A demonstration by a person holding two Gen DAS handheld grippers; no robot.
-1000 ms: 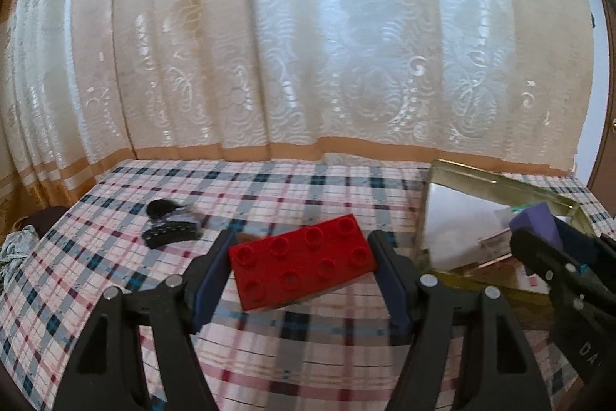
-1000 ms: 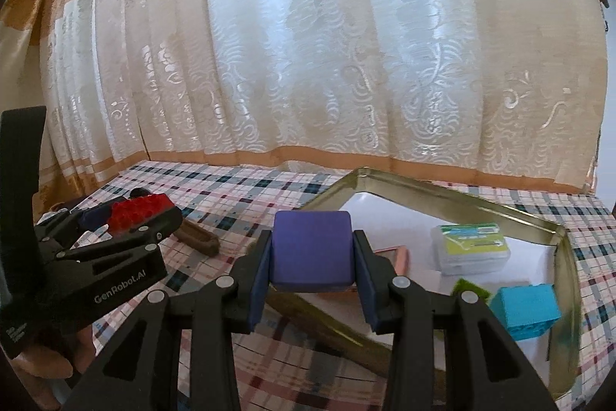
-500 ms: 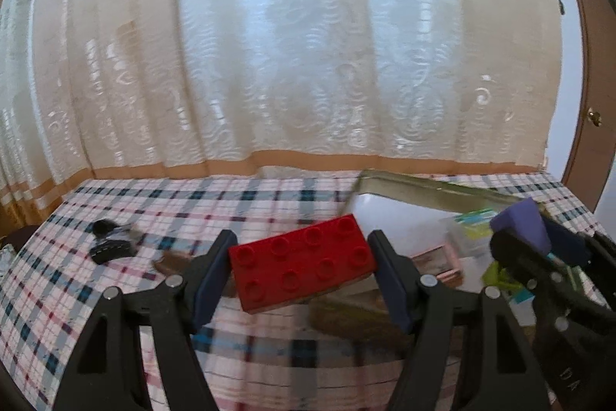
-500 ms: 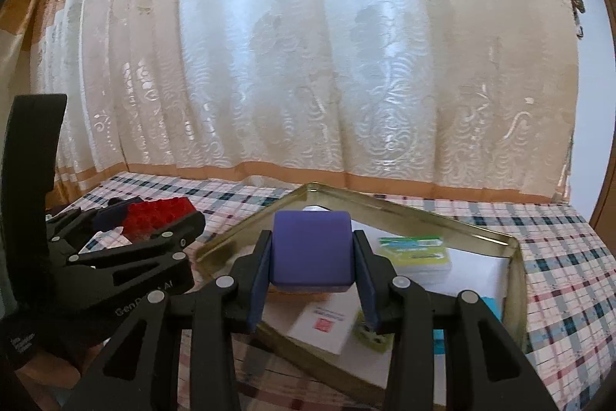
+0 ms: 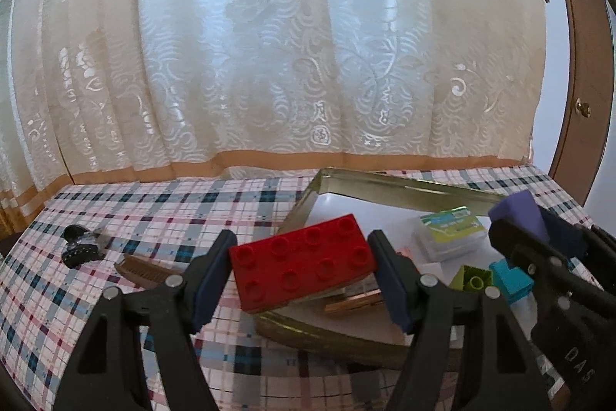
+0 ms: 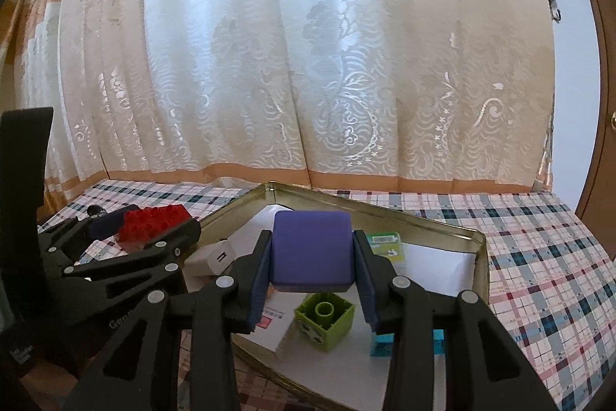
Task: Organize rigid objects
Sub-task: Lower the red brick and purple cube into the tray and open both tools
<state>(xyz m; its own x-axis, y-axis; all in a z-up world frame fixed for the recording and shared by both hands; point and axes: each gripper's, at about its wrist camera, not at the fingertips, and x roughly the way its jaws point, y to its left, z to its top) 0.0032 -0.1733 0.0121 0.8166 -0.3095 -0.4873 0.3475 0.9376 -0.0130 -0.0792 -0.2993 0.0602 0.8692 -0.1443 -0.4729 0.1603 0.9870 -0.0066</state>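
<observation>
Left wrist view: left gripper pinching red brick; right gripper pinching purple block, hiding tray contents.

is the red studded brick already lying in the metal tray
No, the red studded plastic brick is clamped between the left hand-held gripper's pads, above the gold metal tray's near corner.

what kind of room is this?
Likely a home room: lace curtain behind, plaid tablecloth, wooden door with a knob at right. Toy bricks lie in a tin tray.
</observation>
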